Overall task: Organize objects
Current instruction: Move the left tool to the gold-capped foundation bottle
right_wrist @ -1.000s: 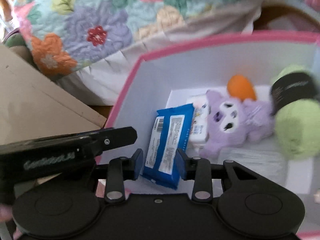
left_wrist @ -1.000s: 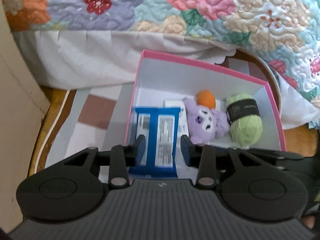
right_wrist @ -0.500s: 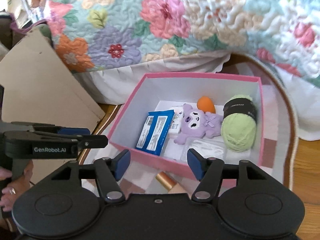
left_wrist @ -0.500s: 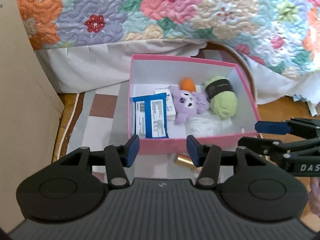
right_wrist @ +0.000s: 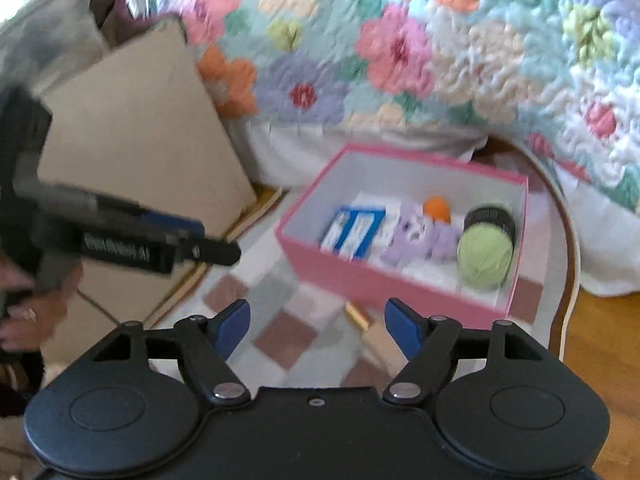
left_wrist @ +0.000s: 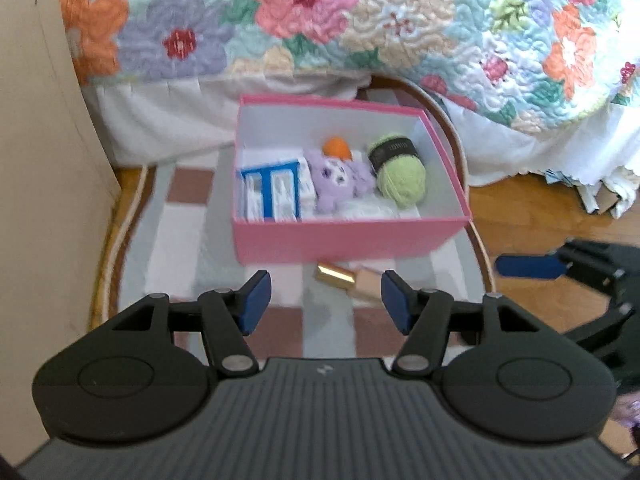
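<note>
— Left on the rug: 1 gold-capped tube (left_wrist: pixel 347 279), just in front of the pink box (left_wrist: pixel 348 242). Probably light, rigid, slick; best pinched across the pale body, not the cap.

— Inside the box?

— Blue packet (left_wrist: pixel 272 190) at left, purple plush (left_wrist: pixel 340 178) in the middle, orange ball (left_wrist: pixel 338 147) behind, green yarn (left_wrist: pixel 400 172) at right. Soft, mostly.

— Tools?

— Left gripper (left_wrist: pixel 322 300) spread wide, empty. Right gripper (right_wrist: pixel 318 324) likewise, hovering near the tube.

The box (left_wrist: pixel 352 240) sits on the rug (left_wrist: pixel 180 248), before the bed (left_wrist: pixel 360 20). Inside, left to right: packet (left_wrist: pixel 272 192), plush (left_wrist: pixel 340 180), yarn (left_wrist: pixel 400 172) (ball (left_wrist: pixel 338 147) behind the plush). A tube (left_wrist: pixel 344 276) lies before the box.
</note>
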### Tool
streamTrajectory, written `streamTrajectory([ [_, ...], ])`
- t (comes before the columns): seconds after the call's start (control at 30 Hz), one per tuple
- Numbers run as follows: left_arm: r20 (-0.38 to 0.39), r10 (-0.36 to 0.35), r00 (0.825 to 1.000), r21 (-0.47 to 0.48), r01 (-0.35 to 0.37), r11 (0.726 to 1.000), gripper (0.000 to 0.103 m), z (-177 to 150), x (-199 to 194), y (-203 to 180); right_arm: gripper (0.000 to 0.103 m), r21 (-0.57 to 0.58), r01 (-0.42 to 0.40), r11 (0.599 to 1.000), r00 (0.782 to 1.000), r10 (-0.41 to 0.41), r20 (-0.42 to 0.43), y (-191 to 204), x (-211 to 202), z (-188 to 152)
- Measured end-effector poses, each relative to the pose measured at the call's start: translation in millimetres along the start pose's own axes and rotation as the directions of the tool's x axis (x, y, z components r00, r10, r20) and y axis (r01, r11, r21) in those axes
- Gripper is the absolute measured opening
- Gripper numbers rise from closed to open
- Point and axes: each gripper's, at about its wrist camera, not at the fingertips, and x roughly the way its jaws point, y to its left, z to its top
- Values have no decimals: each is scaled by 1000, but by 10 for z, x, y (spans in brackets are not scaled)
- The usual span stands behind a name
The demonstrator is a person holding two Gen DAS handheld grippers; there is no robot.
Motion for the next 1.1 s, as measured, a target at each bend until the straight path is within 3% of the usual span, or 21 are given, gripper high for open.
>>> streamTrajectory([
  [0.23, -26, -55, 998, -29, 54, 998, 60, -235, 178, -13, 80, -68, -12, 998, 999, 10, -39, 101, 35, -335],
  [0.43, -5, -77, 997, -35, 77, 996, 60, -362, 487, -9, 80, -149, 67, 987, 996, -75, -47, 80, 191, -473],
  [0.87, -9, -143, 990, -140, 141, 980, 58, -480, 1412, 15, 80, -326, 135, 936, 983, -167, -74, -256, 1113, -667],
  [1.1, 6, -160, 987, -206, 157, 966, 53, -594, 1735, 115, 80, -298, 153, 942, 975, -193, -109, -499, 1560, -692],
])
